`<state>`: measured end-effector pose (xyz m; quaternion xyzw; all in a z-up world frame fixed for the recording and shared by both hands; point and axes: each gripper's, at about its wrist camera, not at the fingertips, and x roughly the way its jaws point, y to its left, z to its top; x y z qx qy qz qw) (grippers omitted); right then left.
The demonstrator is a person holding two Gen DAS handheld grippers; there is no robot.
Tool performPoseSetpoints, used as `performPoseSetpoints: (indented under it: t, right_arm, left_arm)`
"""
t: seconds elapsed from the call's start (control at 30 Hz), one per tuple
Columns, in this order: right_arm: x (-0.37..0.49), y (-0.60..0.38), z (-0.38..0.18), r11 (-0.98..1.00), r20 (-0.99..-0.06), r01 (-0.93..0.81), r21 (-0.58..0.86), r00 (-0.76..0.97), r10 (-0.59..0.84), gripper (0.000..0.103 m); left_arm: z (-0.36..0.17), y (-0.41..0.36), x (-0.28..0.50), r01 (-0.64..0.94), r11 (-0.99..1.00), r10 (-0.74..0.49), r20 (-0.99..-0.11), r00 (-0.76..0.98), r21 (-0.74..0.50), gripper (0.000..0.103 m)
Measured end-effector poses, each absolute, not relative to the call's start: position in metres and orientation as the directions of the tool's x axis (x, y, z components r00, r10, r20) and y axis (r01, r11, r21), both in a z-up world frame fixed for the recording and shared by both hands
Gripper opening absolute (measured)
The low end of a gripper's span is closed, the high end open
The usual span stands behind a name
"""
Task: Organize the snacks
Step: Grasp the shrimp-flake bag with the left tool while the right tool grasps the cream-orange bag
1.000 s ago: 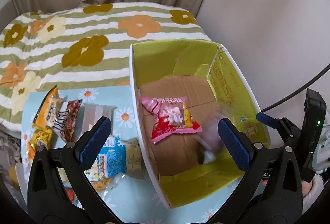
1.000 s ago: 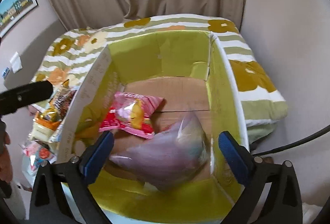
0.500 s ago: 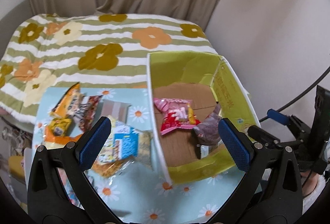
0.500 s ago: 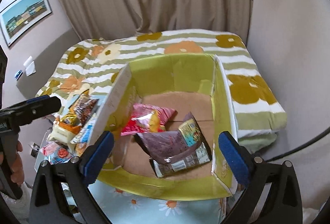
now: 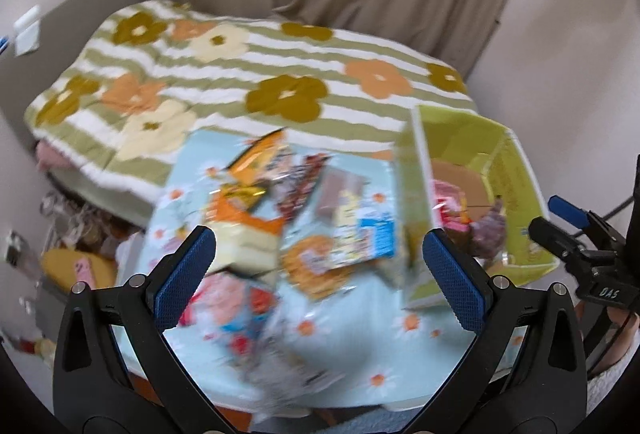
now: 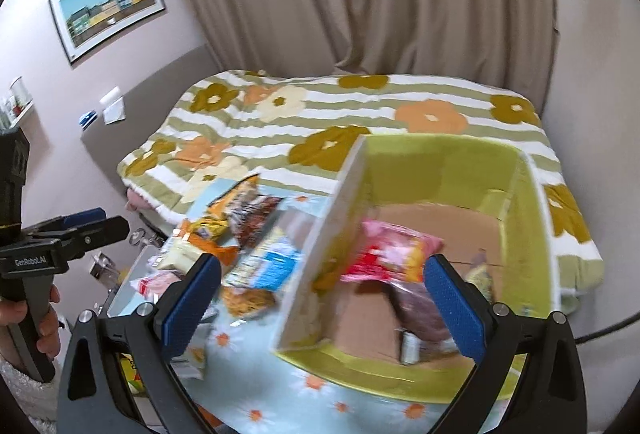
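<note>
Both views motion-blurred. Left gripper point(image 5: 320, 266) jaws wide apart, empty, over the snack pile point(image 5: 304, 218) on the desk point(image 5: 360, 366). Right gripper point(image 6: 322, 294) jaws also wide apart, empty, near the box point(image 6: 532, 226). Box holds a pink pack point(image 6: 392, 254) and a purple bag point(image 6: 420, 310). Bed point(image 6: 320, 114) behind.

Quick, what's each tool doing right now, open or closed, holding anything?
Left tool: open, holding nothing, above the snack pile.
Right tool: open, holding nothing, near the green box.
</note>
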<state>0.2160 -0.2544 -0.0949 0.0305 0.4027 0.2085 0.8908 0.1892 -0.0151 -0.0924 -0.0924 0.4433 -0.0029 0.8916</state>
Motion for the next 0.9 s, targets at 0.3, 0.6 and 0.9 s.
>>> performPoseSetpoints:
  t: [0.3, 0.6, 0.9]
  right_arm:
    - [0.222, -0.173, -0.109, 0.837, -0.708, -0.487, 0.25, 0.498, 0.501, 0.101]
    - [0.259, -0.116, -0.134, 0.713, -0.751, -0.666, 0.219, 0.352, 0.559, 0.101]
    - [0.282, -0.061, -0.184, 0.588, -0.837, -0.79, 0.172, 0.198, 0.51, 0.101]
  left_arm:
    - [-0.117, 0.062, 0.155, -0.231, 0.948, -0.048, -0.815, 0.577, -0.22, 0.103]
    - [-0.181, 0.069, 0.141, -0.391, 0.884, -0.036, -0.872, 0.489, -0.256, 0.103]
    - [-0.25, 0.072, 0.146, -0.515, 0.782, -0.12, -0.895, 0.43, -0.352, 0.102]
